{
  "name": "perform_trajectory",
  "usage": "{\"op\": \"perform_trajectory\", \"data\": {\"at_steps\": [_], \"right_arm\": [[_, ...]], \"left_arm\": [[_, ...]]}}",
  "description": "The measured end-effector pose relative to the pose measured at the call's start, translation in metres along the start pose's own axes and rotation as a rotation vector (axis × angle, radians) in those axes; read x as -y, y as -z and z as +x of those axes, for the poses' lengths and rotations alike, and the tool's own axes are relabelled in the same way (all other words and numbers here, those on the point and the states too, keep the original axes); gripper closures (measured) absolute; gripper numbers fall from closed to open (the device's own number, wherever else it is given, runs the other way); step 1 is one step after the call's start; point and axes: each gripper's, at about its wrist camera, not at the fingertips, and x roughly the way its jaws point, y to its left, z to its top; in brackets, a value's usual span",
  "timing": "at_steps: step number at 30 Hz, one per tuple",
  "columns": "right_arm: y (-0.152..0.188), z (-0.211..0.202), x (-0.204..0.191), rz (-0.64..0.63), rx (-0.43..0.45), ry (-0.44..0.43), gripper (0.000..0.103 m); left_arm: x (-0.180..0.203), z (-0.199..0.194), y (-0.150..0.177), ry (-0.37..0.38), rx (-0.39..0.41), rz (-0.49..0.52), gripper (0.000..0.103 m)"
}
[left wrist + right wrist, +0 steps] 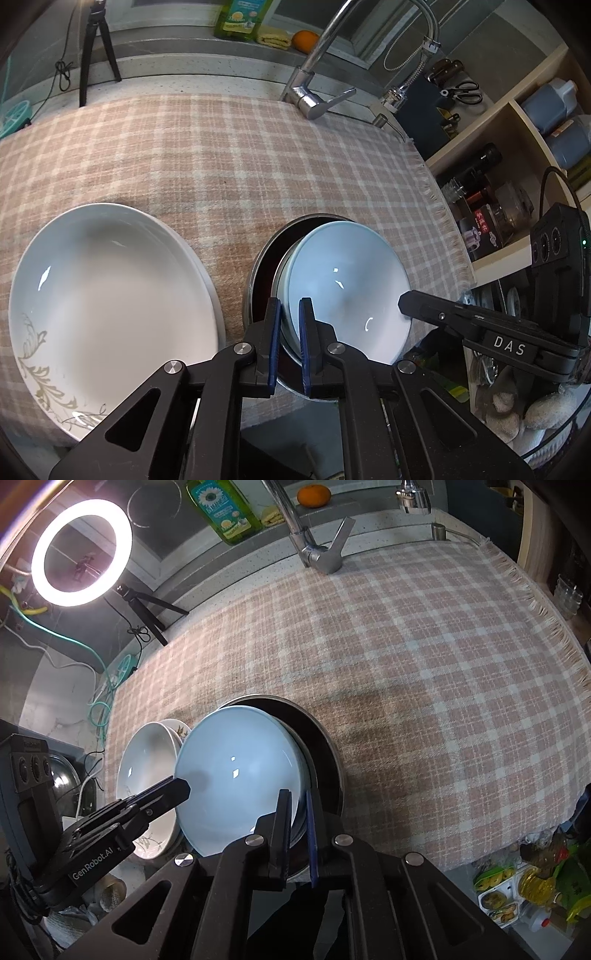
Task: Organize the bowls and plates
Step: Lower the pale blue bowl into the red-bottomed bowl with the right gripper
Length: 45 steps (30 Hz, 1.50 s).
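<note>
A pale blue bowl (347, 288) sits tilted inside a steel bowl (258, 273) on the checked cloth, near its front edge. My left gripper (290, 325) is shut on the blue bowl's left rim. My right gripper (299, 812) is shut on the same bowl's (240, 775) right rim, with the steel bowl (325, 753) behind it. A stack of white plates with a leaf pattern (107, 306) lies left of the bowls; it also shows in the right wrist view (147, 775).
A tap (314, 96) stands at the back of the cloth-covered counter (221, 158). A green bottle (221, 509), an orange (314, 494), a ring light (81, 550) and a tripod (92, 48) stand behind. Shelves with bottles (517, 166) are at the right.
</note>
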Motion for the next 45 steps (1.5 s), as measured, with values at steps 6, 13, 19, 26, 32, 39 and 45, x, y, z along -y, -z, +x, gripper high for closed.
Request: {"op": "perform_trajectory", "data": {"at_steps": [6,13,19,26,32,39,45], "right_arm": [[0.001,-0.008,0.000,-0.006,0.024,0.001,0.088],[0.002,-0.021,0.009,0.012,0.068,-0.027,0.087],[0.012,-0.034,0.012,-0.009,0.146,-0.022,0.084],[0.028,-0.043,0.022,0.030,0.207,-0.048,0.083],[0.032,-0.049,0.021,0.023,0.239,-0.042,0.083],[0.030,-0.045,0.018,-0.004,0.248,-0.024,0.082],[0.028,-0.029,0.024,0.008,0.211,-0.043,0.082]], "left_arm": [[-0.001,-0.007,-0.001,-0.009,0.020,0.008,0.093],[-0.011,-0.020,0.002,-0.003,0.047,-0.021,0.093],[-0.021,-0.029,0.011,-0.013,0.079,-0.052,0.093],[-0.018,-0.043,0.019,-0.113,0.144,-0.021,0.093],[-0.018,-0.047,0.020,-0.175,0.168,0.001,0.089],[-0.020,-0.038,0.021,-0.181,0.143,-0.005,0.089],[-0.028,-0.030,0.017,-0.115,0.102,-0.063,0.089]]}}
